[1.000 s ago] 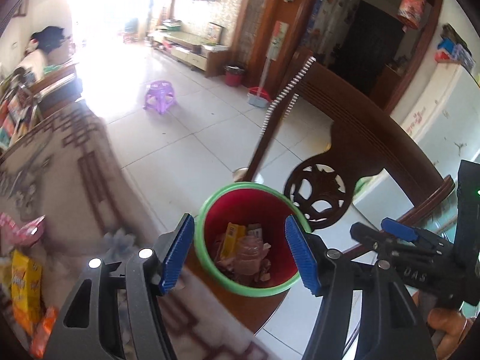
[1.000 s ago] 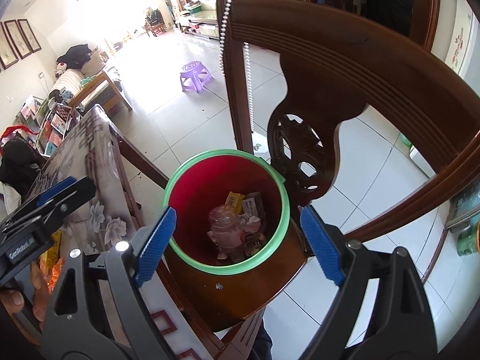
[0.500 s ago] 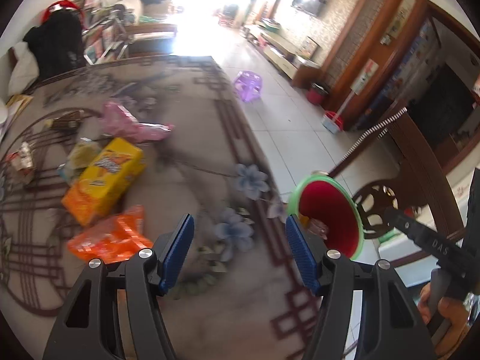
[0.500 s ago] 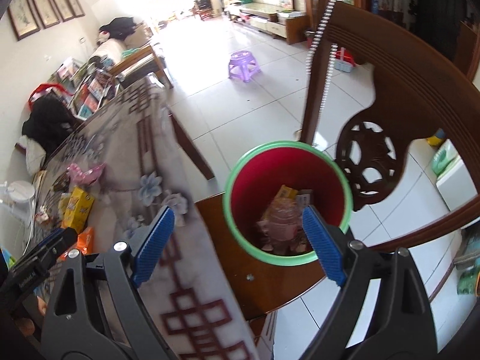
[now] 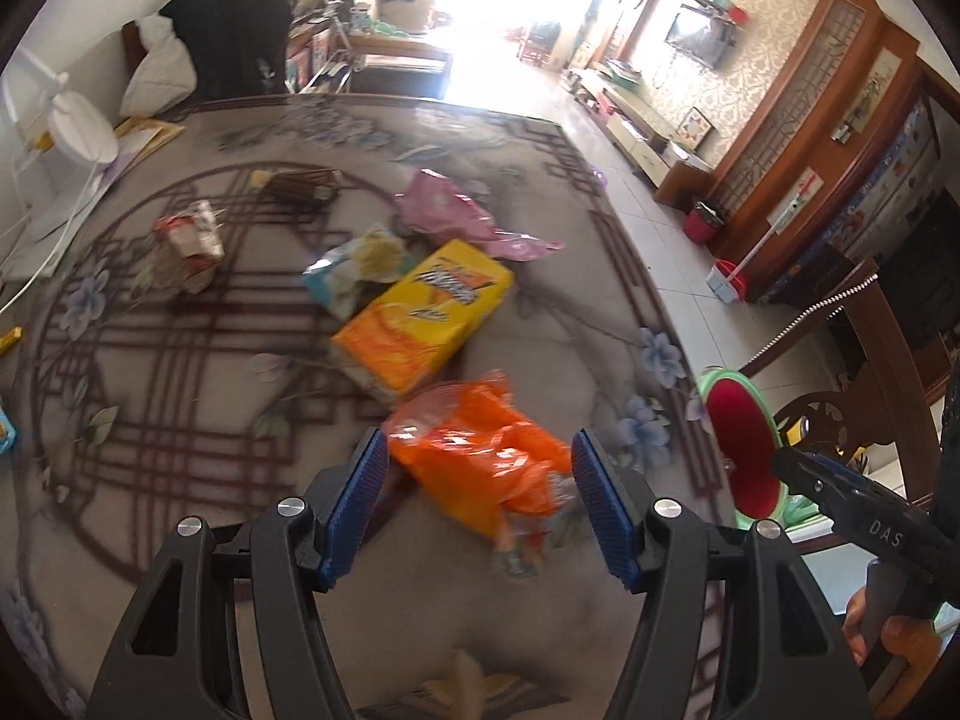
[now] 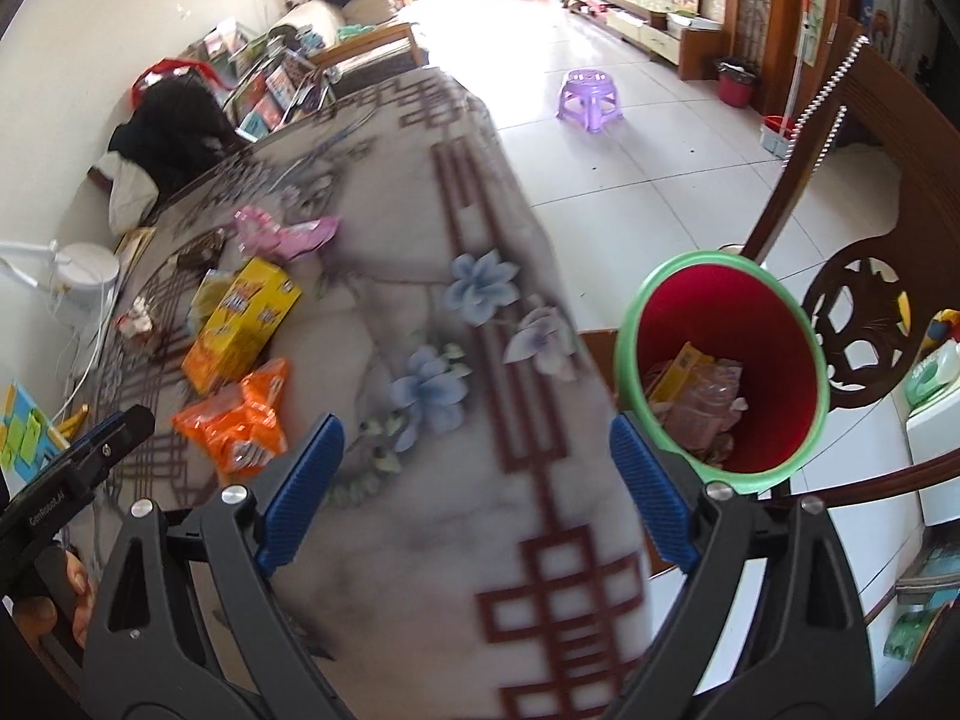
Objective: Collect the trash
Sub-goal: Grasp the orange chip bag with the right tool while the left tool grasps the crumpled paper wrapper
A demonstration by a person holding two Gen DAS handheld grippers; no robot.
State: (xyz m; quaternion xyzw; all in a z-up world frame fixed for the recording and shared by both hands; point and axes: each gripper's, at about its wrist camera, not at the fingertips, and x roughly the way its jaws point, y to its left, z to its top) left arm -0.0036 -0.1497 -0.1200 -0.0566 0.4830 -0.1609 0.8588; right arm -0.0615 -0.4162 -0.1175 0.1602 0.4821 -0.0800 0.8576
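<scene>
Trash lies scattered on the flowered tablecloth (image 5: 180, 420). My left gripper (image 5: 480, 501) hovers over an orange wrapper (image 5: 480, 450), which shows in the gap between its blue pads, and they do not press on it, so it is open. Beyond lie a yellow box (image 5: 420, 312), a pink wrapper (image 5: 444, 210), a pale blue bag (image 5: 354, 264) and a crumpled red-and-white carton (image 5: 192, 234). My right gripper (image 6: 474, 480) hangs above the table's right edge, its jaws opening with nothing between them. The red bin (image 6: 774, 324) with a green rim stands on a chair seat, holding several wrappers.
A carved wooden chair back (image 6: 870, 324) rises right behind the bin. A white lamp base (image 5: 78, 126) and papers sit at the table's far left. A purple stool (image 6: 588, 93) stands on the tiled floor. A hand (image 6: 66, 594) holds the left gripper's handle.
Both grippers swung left, away from the bin and over the table. The left one now sits above the orange wrapper. The bin slid to the right side of both views.
</scene>
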